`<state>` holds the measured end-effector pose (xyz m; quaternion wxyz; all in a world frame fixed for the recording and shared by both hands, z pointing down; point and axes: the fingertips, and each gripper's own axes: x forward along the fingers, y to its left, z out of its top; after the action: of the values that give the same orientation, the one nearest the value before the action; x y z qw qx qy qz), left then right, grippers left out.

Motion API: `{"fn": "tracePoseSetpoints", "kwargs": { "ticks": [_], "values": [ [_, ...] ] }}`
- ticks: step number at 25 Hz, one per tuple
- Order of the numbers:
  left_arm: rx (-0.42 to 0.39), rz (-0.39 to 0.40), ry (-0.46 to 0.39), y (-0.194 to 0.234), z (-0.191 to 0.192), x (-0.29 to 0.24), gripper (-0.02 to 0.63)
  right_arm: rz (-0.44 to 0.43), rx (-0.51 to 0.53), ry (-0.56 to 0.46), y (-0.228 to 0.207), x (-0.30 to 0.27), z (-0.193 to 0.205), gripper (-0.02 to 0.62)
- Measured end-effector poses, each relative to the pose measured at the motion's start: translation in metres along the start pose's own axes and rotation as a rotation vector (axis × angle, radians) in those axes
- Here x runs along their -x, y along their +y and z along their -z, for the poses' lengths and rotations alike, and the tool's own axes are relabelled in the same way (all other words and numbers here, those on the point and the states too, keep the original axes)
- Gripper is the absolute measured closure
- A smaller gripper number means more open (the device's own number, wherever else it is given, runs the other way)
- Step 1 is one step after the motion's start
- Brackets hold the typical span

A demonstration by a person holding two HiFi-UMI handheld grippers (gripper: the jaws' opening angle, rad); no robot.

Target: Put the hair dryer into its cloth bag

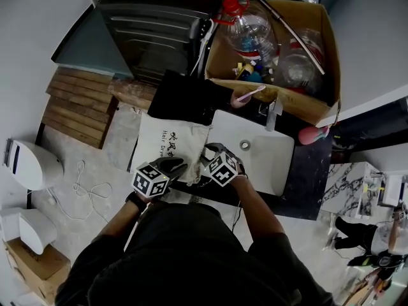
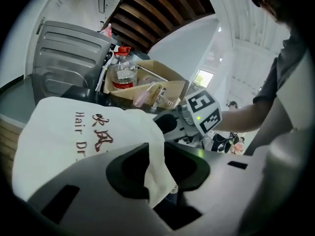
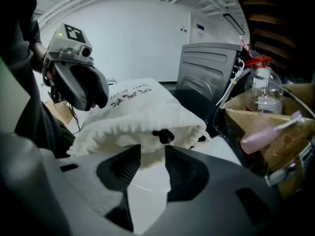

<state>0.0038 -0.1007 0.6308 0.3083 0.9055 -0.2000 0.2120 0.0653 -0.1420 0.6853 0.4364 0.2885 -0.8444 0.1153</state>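
The white cloth bag (image 1: pixel 167 146), printed "Hair Dryer", lies bulging on the counter beside the basin; no hair dryer shows outside it. My left gripper (image 1: pixel 180 165) is at the bag's near edge. In the left gripper view a fold of the bag (image 2: pixel 83 136) hangs loosely between the parted jaws of the left gripper (image 2: pixel 155 168). My right gripper (image 1: pixel 211 150) holds the bag's gathered mouth. In the right gripper view the puckered mouth (image 3: pixel 138 109) with its black cord toggle (image 3: pixel 164 135) sits pinched at the right gripper (image 3: pixel 152 163).
A white basin (image 1: pixel 261 139) lies right of the bag. Behind it stands a cardboard box (image 1: pixel 299 97) with plastic bottles (image 1: pixel 252 30) and a pink brush (image 1: pixel 248 95). A grey metal appliance (image 1: pixel 153 37) is at the back left, wooden slats (image 1: pixel 76 104) and a white cord (image 1: pixel 89 190) below.
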Motion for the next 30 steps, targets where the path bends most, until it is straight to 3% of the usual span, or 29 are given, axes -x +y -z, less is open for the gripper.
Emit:
{"fn": "tracePoseSetpoints", "kwargs": {
  "ticks": [7, 11, 19, 25, 30],
  "values": [
    [0.059, -0.115, -0.040, 0.055, 0.008, 0.041, 0.508, -0.083, 0.011, 0.010, 0.038, 0.003, 0.009, 0.440],
    [0.079, -0.178, -0.034, 0.085, 0.021, 0.054, 0.508, -0.167, 0.072, 0.058, 0.069, 0.002, 0.021, 0.440],
    [0.031, -0.172, -0.008, 0.103, 0.023, 0.052, 0.512, -0.228, 0.095, 0.102, 0.105, 0.003, 0.026, 0.442],
    [0.017, -0.137, -0.006, 0.100, 0.022, 0.052, 0.499, -0.194, 0.025, 0.100, 0.101, 0.007, 0.028, 0.442],
    [-0.027, -0.118, -0.009, 0.091, 0.017, 0.055, 0.488, -0.081, -0.069, 0.067, 0.074, 0.021, 0.031, 0.440]
  ]
}}
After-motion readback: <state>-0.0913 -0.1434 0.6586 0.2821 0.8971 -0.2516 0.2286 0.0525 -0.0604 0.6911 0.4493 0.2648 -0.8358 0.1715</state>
